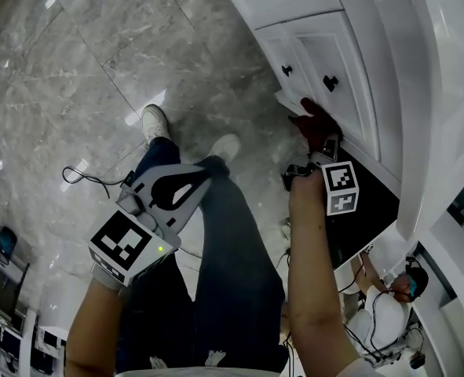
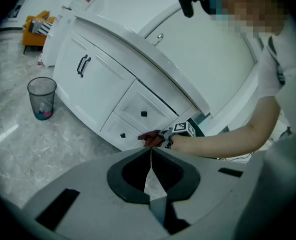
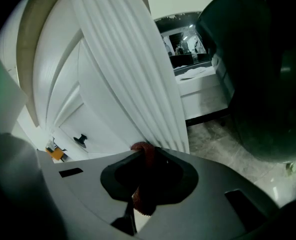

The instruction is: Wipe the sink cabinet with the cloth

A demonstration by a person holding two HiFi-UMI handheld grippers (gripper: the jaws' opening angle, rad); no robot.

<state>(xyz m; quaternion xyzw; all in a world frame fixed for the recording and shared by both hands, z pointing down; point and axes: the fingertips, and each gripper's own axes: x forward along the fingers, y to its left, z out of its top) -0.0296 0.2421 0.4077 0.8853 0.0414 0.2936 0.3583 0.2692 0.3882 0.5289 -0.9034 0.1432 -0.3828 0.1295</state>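
Observation:
My right gripper [image 1: 323,141] is shut on a dark red cloth [image 1: 311,123] and presses it against the lower corner of the white sink cabinet [image 1: 335,34], below two black knobs [image 1: 330,82]. In the right gripper view the cloth [image 3: 146,156] sits between the closed jaws of this gripper [image 3: 140,151], right against a fluted white post [image 3: 132,79]. My left gripper [image 1: 206,176] hangs over the floor in front of my legs, shut and empty. Its own view shows its closed jaws [image 2: 151,151], with the cloth [image 2: 150,137] and the cabinet [image 2: 100,81] beyond them.
A mesh waste bin [image 2: 41,98] stands on the marble floor left of the cabinet. A black cable [image 1: 89,178] lies on the floor. Another person [image 1: 385,309] crouches at the lower right among wires. A large dark object [image 3: 258,74] stands to the right of the post.

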